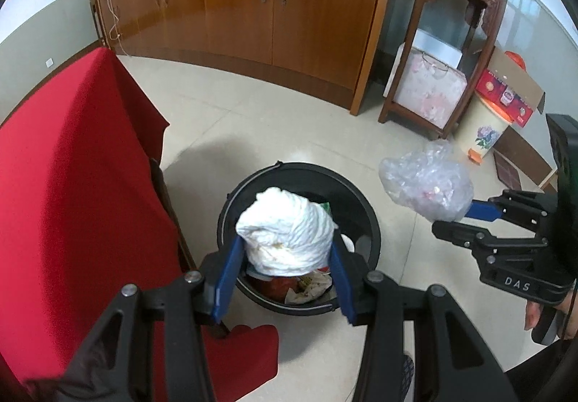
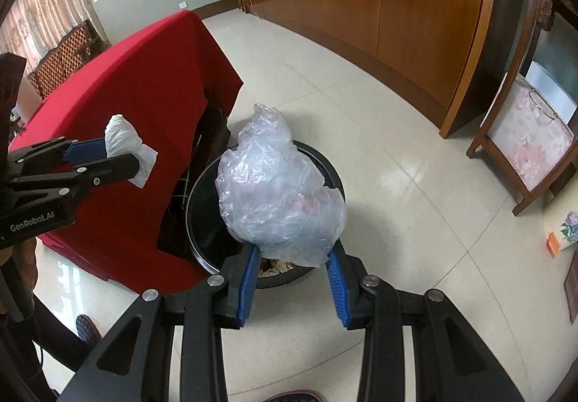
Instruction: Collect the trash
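L claw [image 1: 285, 250] grips tissue wad [image 1: 289, 232], R claw [image 2: 292, 254] grips plastic bag [image 2: 278, 192]; both over black bin [image 1: 361, 207], drops pending.

Pale tiled floor [image 1: 289, 127] under black trash bin [image 1: 365, 217], wooden sideboard [image 1: 274, 12].

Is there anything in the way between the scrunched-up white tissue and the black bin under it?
Nothing visible blocks it. The left gripper holds the crumpled white tissue wad over the open round black bin, which has no lid on. Only earlier rubbish lies inside. The right gripper holds a crumpled clear plastic bag off to the side.
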